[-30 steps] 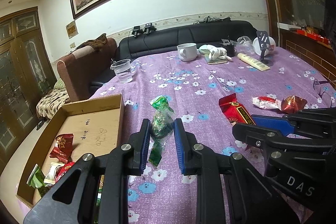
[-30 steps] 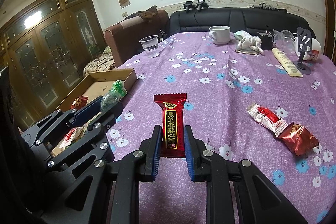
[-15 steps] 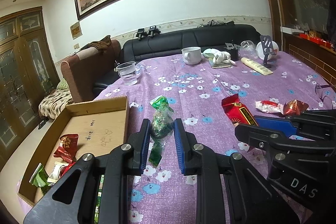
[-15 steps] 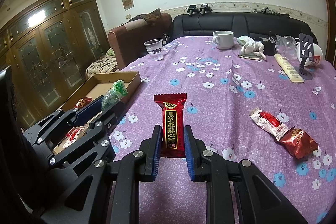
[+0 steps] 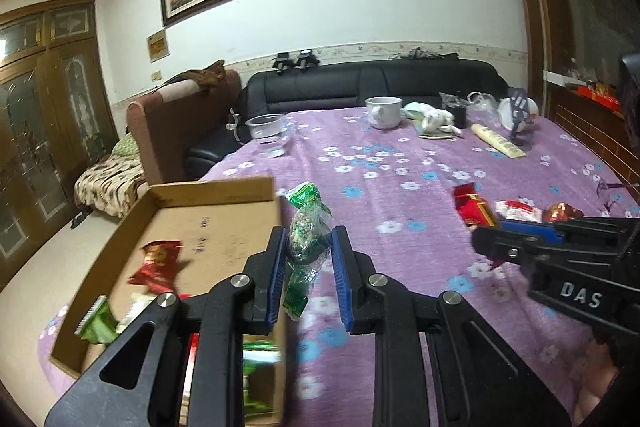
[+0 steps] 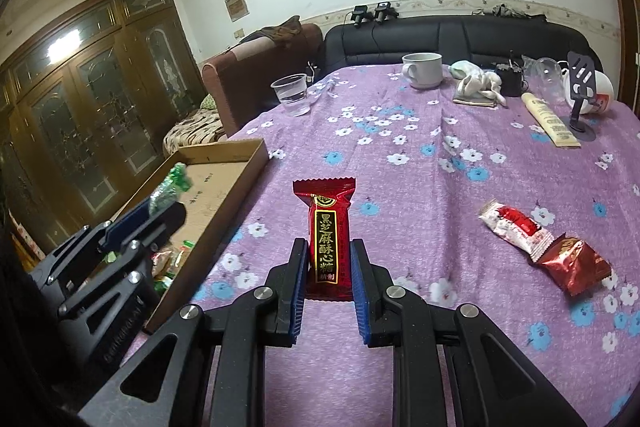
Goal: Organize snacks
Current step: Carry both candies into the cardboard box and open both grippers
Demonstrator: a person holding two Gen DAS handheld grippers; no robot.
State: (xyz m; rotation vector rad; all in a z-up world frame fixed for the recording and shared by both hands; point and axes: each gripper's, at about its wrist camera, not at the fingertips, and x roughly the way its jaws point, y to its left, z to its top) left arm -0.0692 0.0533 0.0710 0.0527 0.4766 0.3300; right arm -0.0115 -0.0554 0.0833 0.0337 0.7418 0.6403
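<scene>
Since a second ago the left tongs [image 5: 307, 273], clamped on the green crinkled plastic candy packet [image 5: 306, 241], have slid sideways from over the purple flowered cloth toward the shallow brown cardboard box [image 5: 224, 187], so the packet now hangs right at the box's near wall instead of well clear of it. That suggests the carry is nearly over and the drop into the box comes next. The right tongs [image 6: 326, 277] have not shifted; they stay pinched on the dark red foil candy bar with gold lettering [image 6: 325, 235], held above the cloth to the right of the box. The box already holds several red and green wrappers at its near end, while its far half is bare cardboard, good room for a release. The upright box wall is the edge to clear: the packet's dangling tail could catch on it. Two loose sweets, a white-and-red wrapper [image 6: 514, 227] and a red foil pouch [image 6: 574, 265], lie touching each other on the worktop further right, apart from both tongs.
</scene>
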